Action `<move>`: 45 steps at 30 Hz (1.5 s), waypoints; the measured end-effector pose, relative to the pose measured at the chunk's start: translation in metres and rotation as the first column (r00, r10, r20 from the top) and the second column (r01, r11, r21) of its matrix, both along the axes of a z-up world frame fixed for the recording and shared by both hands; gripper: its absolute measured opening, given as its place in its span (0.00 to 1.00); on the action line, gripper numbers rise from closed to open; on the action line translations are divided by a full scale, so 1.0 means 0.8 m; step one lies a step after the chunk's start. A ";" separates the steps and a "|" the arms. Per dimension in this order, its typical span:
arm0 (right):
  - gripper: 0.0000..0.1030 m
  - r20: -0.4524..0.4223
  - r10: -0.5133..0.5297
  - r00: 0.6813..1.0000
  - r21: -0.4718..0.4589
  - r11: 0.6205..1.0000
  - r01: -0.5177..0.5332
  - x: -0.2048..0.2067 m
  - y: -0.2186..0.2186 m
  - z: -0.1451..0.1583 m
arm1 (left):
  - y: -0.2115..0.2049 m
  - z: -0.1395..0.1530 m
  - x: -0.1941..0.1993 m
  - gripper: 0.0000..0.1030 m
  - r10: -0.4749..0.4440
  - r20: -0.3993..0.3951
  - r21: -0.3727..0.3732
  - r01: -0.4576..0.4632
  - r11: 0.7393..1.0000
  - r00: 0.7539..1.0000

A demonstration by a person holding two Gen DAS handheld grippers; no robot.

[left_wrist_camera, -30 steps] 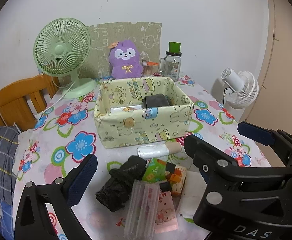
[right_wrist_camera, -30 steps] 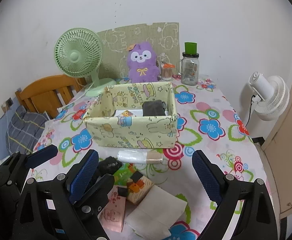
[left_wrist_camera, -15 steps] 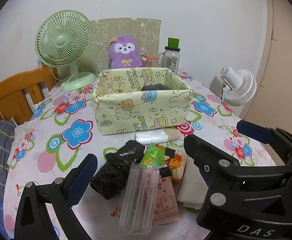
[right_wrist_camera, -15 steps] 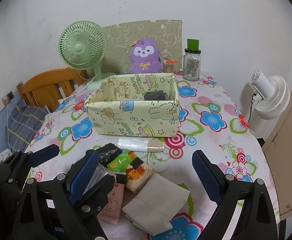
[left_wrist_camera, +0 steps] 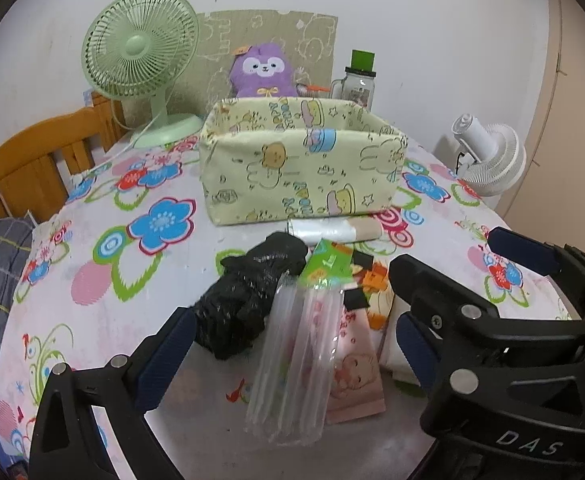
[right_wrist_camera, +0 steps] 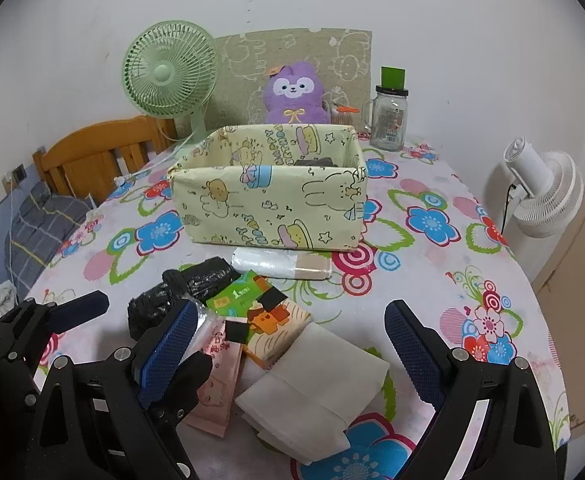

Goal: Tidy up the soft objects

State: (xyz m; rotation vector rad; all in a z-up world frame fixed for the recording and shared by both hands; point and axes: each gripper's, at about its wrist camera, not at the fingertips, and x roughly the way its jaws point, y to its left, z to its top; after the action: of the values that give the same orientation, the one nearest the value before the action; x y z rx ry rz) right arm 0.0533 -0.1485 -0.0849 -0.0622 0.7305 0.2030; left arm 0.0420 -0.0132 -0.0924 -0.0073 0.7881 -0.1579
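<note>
**Both tongs open over a heap of soft packets in front of the fabric box**

The left tongs (left_wrist_camera: 288, 344) hang low over the surface (left_wrist_camera: 104, 320), spread wide with nothing between the blue pads. Framed between them lie a crumpled black plastic bag (left_wrist_camera: 248, 300) and a clear plastic sleeve (left_wrist_camera: 296, 364), the sleeve lying over a pink packet (left_wrist_camera: 358, 376) printed with a baby picture. Whether either pad touches the bag cannot be told from this view.

The right tongs (right_wrist_camera: 292, 344) are likewise wide open and empty. Between their pads sits a folded white cloth or tissue stack (right_wrist_camera: 312, 388), lying partly over an orange cartoon tissue pack (right_wrist_camera: 280, 328). A green packet (right_wrist_camera: 238, 294) lies just behind that pack, touching the black bag (right_wrist_camera: 180, 292). The left tongs show at the lower left of this view (right_wrist_camera: 80, 308), close beside the right ones.

Behind the heap, a roll of clear bags (right_wrist_camera: 280, 266) lies along the front wall of the yellow cartoon-print fabric box (right_wrist_camera: 268, 208). A dark item (right_wrist_camera: 316, 163) peeks above the box's rim inside.

At the back of the surface stand a green desk fan (right_wrist_camera: 170, 76), a purple plush toy (right_wrist_camera: 294, 94) and a glass jar with a green top (right_wrist_camera: 390, 120). A white fan (right_wrist_camera: 540, 192) stands off the right edge, and a wooden chair (left_wrist_camera: 36, 160) sits at the left.
</note>
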 end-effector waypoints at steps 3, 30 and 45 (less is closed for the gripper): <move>0.93 -0.011 0.003 1.000 -0.012 1.000 -0.004 -0.001 0.002 -0.007 | 0.000 -0.008 -0.001 0.96 -0.007 -0.016 0.002 0.007 1.000 1.000; 0.93 -0.183 -0.083 0.980 0.004 0.996 0.085 0.016 -0.022 -0.062 | -0.010 -0.044 -0.001 0.47 -0.030 -0.098 -0.044 0.026 0.999 0.995; 0.63 -0.214 -0.073 0.974 0.054 0.995 0.086 0.020 -0.019 -0.069 | -0.029 -0.044 0.003 0.38 -0.063 -0.101 -0.014 0.062 0.998 0.993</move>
State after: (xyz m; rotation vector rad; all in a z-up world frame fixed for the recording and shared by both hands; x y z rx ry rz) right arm 0.0696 -0.1638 -0.1400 0.0499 0.9368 0.1570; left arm 0.0443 -0.0367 -0.1274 -0.0006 0.8894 -0.2227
